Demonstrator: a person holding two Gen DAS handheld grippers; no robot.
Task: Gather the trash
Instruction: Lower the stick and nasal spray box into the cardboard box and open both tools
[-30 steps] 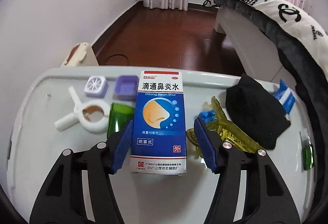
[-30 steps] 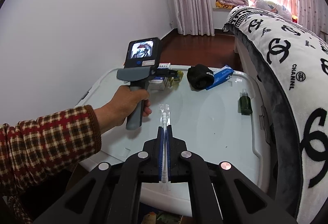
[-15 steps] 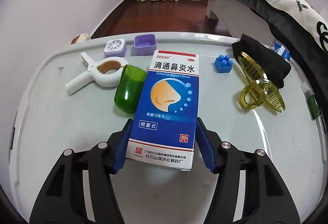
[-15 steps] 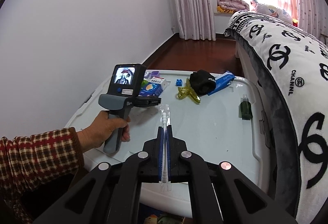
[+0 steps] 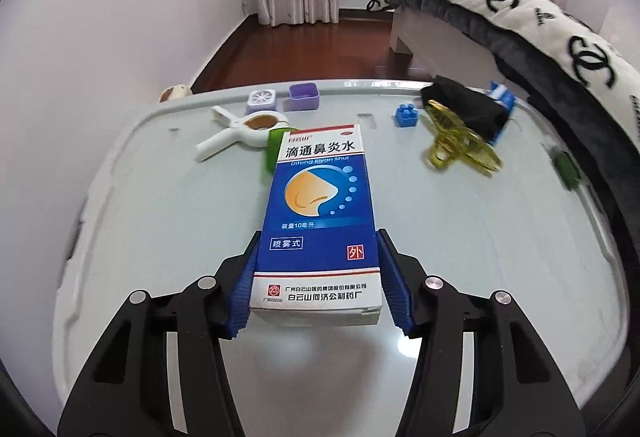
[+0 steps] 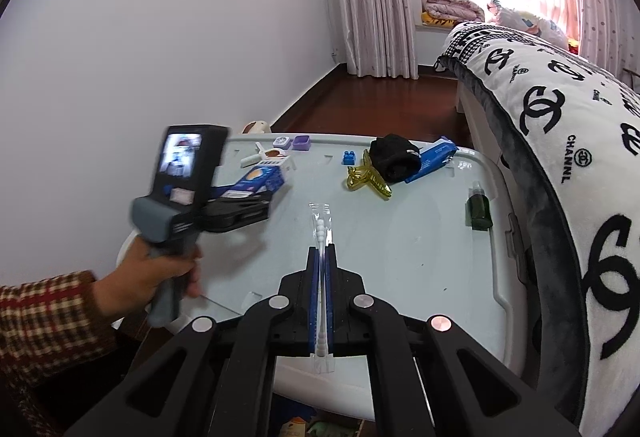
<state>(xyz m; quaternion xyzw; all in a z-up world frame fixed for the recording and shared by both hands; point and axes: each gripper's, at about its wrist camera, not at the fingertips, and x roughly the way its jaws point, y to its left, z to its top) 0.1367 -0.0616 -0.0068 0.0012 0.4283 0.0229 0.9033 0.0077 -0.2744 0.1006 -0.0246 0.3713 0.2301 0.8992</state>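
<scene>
My left gripper [image 5: 318, 273] is shut on a blue and white medicine box [image 5: 320, 213] and holds it above the pale table top [image 5: 160, 221]. In the right wrist view the same box [image 6: 262, 177] sticks out of the left gripper's black fingers [image 6: 240, 213], raised over the table's left side. My right gripper [image 6: 321, 265] is shut on a clear plastic packet of white cotton swabs [image 6: 320, 233], held upright over the table's near edge.
On the table lie a white clamp [image 5: 236, 135], a green cap [image 5: 272, 149], a purple cup [image 5: 305, 97], a blue brick [image 5: 406, 116], a yellow hair claw [image 5: 460, 149], a black cloth [image 5: 468, 105] and a green bottle [image 6: 478, 205]. A bed [image 6: 560, 117] borders the right side.
My left gripper closed on the medicine box, then lifted it and pulled it back from the other items. My right gripper stayed shut on the swab packet, nearly still.
</scene>
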